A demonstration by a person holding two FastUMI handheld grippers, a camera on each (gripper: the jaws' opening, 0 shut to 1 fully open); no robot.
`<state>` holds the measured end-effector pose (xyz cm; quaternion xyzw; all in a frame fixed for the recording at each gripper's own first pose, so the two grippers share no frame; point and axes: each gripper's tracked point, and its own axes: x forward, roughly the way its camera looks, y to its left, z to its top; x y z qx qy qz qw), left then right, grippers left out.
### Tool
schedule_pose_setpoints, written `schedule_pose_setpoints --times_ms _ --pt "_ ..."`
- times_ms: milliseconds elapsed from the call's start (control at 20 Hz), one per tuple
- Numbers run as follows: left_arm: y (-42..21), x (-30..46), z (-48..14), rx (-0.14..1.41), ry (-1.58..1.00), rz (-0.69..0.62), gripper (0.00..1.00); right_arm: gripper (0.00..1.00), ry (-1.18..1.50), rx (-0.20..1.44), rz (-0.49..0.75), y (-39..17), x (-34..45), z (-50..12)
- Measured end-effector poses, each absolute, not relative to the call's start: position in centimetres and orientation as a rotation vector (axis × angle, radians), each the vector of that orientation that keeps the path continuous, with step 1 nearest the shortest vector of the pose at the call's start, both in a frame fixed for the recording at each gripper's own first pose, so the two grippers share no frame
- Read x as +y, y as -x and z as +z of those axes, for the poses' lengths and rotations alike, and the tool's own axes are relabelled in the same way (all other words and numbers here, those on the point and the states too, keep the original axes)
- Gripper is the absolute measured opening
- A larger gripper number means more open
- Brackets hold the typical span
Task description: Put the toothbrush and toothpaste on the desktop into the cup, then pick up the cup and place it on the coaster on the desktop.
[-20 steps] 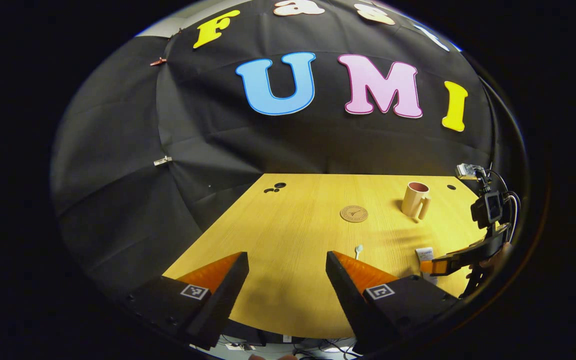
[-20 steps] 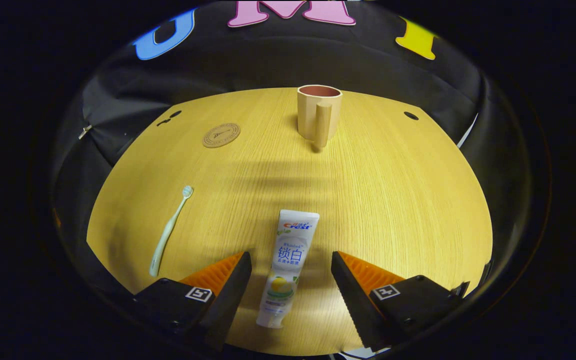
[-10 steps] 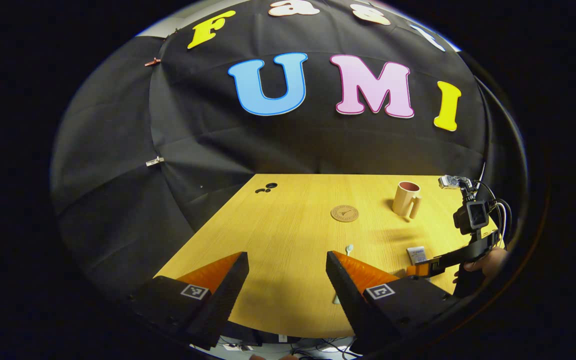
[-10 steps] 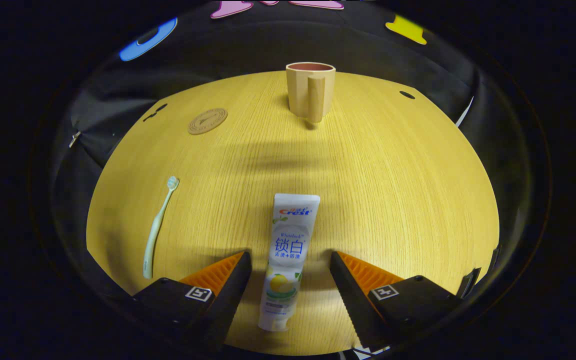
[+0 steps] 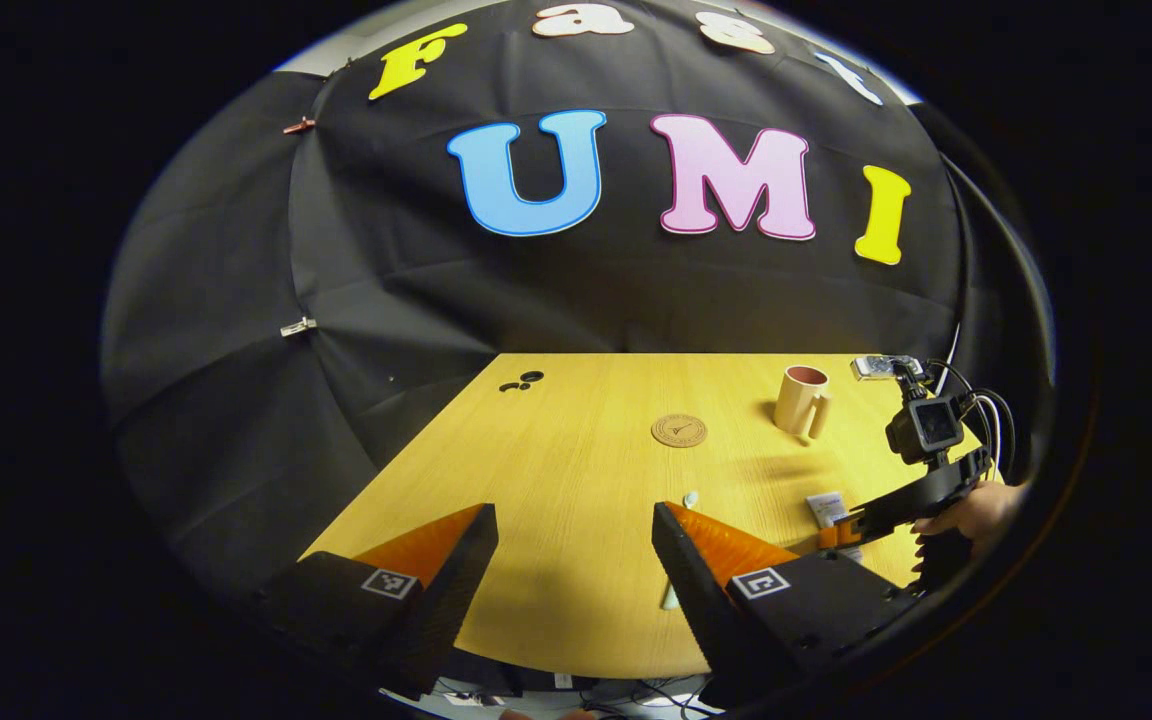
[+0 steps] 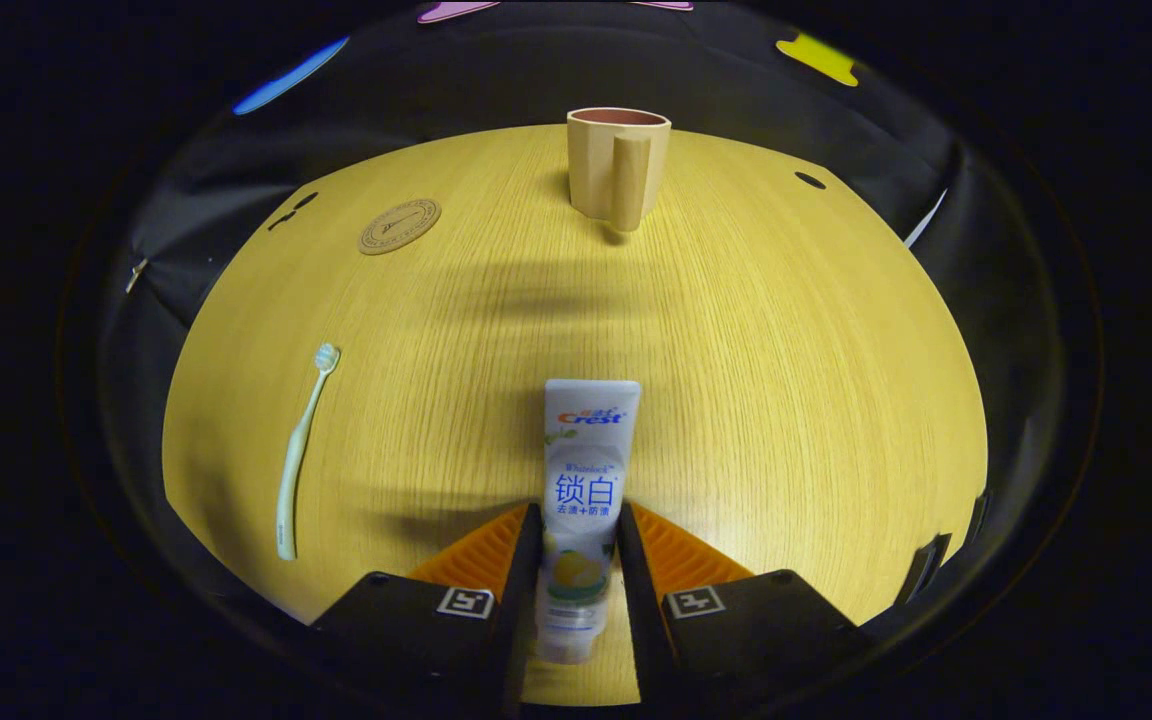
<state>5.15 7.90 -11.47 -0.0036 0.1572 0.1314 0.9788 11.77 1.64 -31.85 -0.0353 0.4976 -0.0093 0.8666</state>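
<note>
We had the right gripper [image 6: 578, 560] clamped on the tube [image 6: 581, 500] low in frame, ready for the cup [image 6: 616, 165]; the left gripper's [image 5: 574, 555] jaws gaped empty.

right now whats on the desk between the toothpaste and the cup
Nothing: in the right gripper view the stretch of desk from the toothpaste to the cup is bare wood, crossed by shadow alone.

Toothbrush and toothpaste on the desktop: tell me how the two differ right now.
The toothpaste is a broad, flat printed tube; the toothbrush is a thin, pale stick with a small head. The toothpaste sits clamped between the fingers of the right gripper; the toothbrush lies free, off to the left in the right gripper view. Both lie flat on the desktop, pointing roughly toward the far edge, and neither is in the cup yet.
</note>
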Motion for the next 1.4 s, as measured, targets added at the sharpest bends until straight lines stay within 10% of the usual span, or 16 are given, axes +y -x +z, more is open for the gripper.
schedule_pose_setpoints --times_ms 300,650,1400 --pt "-6.1 7.9 -12.0 0.314 0.002 0.249 0.98 0.43 0.105 1.101 0.047 -11.6 1.7 -32.1" --pt "-7.5 7.5 -13.0 0.344 -0.012 0.25 0.99 0.14 -0.004 1.1 0.119 -11.3 1.7 -32.0" --pt "-14.3 2.6 -23.3 0.726 0.117 0.016 0.96 0.14 -0.097 0.96 0.184 -12.1 -2.4 -24.7"
